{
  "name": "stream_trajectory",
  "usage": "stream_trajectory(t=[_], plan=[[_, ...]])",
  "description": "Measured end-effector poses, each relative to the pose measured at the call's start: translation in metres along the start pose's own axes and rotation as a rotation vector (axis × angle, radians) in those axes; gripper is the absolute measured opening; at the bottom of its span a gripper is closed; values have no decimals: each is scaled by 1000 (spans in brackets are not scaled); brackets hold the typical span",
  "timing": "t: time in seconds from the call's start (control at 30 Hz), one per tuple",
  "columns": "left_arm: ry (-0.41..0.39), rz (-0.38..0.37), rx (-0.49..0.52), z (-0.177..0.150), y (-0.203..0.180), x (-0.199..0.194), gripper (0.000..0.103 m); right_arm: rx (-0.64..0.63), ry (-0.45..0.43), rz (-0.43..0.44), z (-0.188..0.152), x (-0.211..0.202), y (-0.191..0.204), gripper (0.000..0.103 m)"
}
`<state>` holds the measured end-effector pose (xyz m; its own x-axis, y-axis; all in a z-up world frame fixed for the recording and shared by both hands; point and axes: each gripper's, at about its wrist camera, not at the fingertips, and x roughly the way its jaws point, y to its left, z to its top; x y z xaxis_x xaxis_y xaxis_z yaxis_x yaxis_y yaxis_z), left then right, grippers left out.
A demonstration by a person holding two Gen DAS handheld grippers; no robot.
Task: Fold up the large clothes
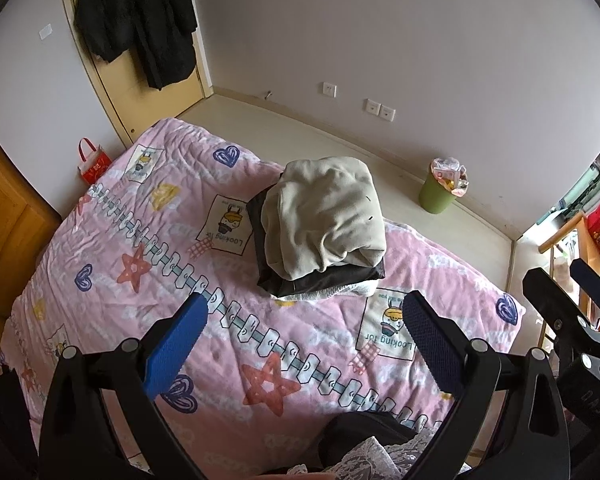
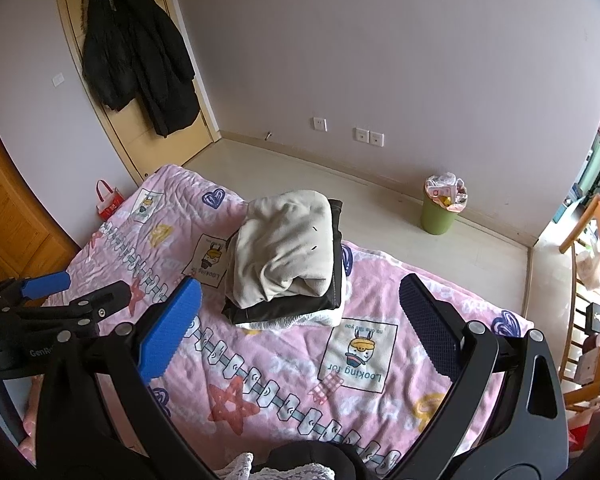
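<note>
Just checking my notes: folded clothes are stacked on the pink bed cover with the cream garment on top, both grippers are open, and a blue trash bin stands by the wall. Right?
One detail is off: the trash bin is green, not blue, as the right wrist view shows. The rest stands: the cream garment tops the stack on the pink bed cover, and the left gripper and right gripper are open.

Soft daylight enters from the right; sharp focus, strong fisheye bending, dark vignetted corners.

Black claw [image 1: 304, 356] frames, blue ribbed pads [image 1: 176, 348], silver screws.
</note>
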<state>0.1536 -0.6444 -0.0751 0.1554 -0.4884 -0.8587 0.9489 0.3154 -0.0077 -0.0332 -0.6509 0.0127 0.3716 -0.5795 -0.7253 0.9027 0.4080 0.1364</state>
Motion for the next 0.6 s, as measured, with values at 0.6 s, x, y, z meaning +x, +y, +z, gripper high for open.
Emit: stream_trajectory(t=[0.6], plan=[[8,16,2,0,3,4,95,4,25,12,4,9,3,97]])
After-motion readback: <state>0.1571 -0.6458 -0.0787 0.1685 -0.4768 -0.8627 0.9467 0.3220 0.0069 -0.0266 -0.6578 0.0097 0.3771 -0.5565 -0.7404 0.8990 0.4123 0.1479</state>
